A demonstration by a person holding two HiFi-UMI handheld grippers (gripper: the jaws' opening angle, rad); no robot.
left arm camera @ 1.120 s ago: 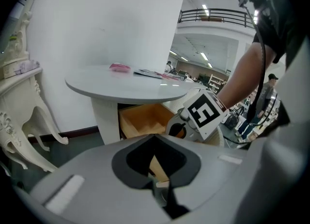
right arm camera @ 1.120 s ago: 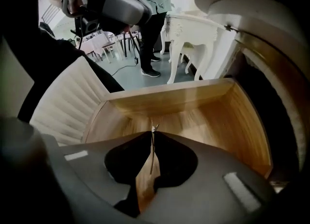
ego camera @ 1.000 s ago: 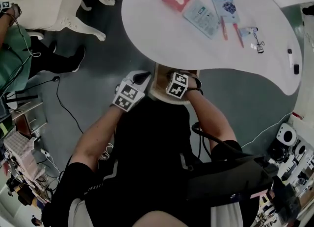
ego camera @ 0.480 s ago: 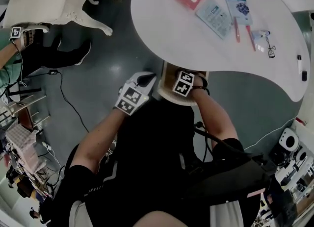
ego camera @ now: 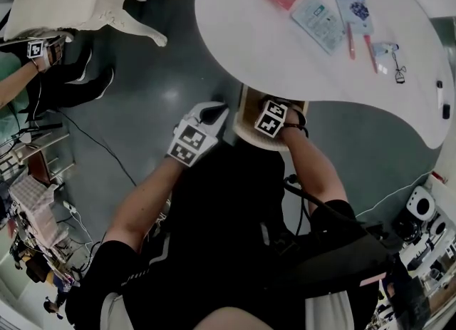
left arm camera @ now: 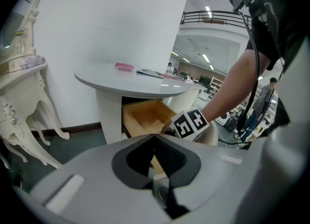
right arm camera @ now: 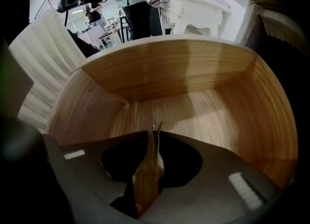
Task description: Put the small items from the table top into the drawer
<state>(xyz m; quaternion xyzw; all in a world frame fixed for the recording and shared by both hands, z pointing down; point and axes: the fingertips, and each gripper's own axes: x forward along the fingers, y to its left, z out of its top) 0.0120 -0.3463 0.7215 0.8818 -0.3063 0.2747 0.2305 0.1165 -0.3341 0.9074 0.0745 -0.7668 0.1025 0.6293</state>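
The right claw (right arm camera: 155, 132) is clenched inside the open drawer (right arm camera: 184, 68) under the tabletop (ego camera: 271, 58). The left claw (left arm camera: 156, 141) is clenched and empty, just beside the drawer. The small items (ego camera: 318, 22) lie on the tabletop.

Drawer (right arm camera: 193, 107): light wood, visible grain, smooth satin finish.
Table top (ego camera: 271, 43): white, smooth, matt.
Floor (ego camera: 164, 100): grey, glossy, reflective.
Right gripper (right arm camera: 155, 127): matt grey plastic shell.
Left gripper (left arm camera: 155, 138): same.
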